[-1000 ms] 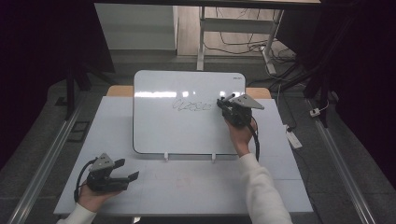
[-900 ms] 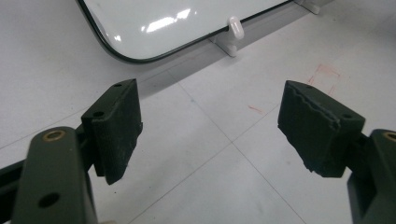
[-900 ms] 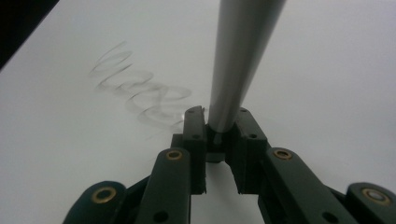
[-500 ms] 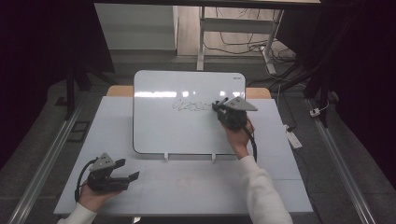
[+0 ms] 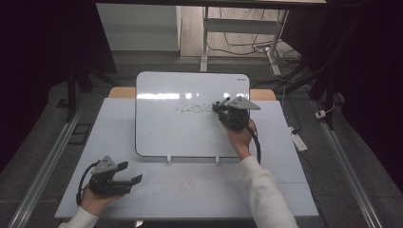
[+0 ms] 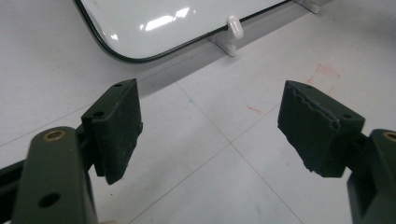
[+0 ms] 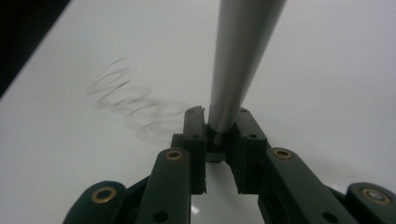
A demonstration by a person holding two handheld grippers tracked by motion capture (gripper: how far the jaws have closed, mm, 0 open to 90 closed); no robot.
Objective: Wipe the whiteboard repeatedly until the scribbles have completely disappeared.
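right tool (image 5: pixel 222 107) clamped tight on a grey marker (image 7: pixel 238 60) | marker's long axis runs from the jaws out toward 10 o'clock over the whiteboard (image 5: pixel 190 133) | scribble (image 5: pixel 194 109) sits just past its end at 9 o'clock | left tool (image 5: pixel 127 176) gaping, empty, down on the desk (image 5: pixel 199 190) at 7 o'clock, so way farther off

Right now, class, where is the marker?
In the high view the marker is clamped in the right gripper over the whiteboard, at the right end of the scribble.
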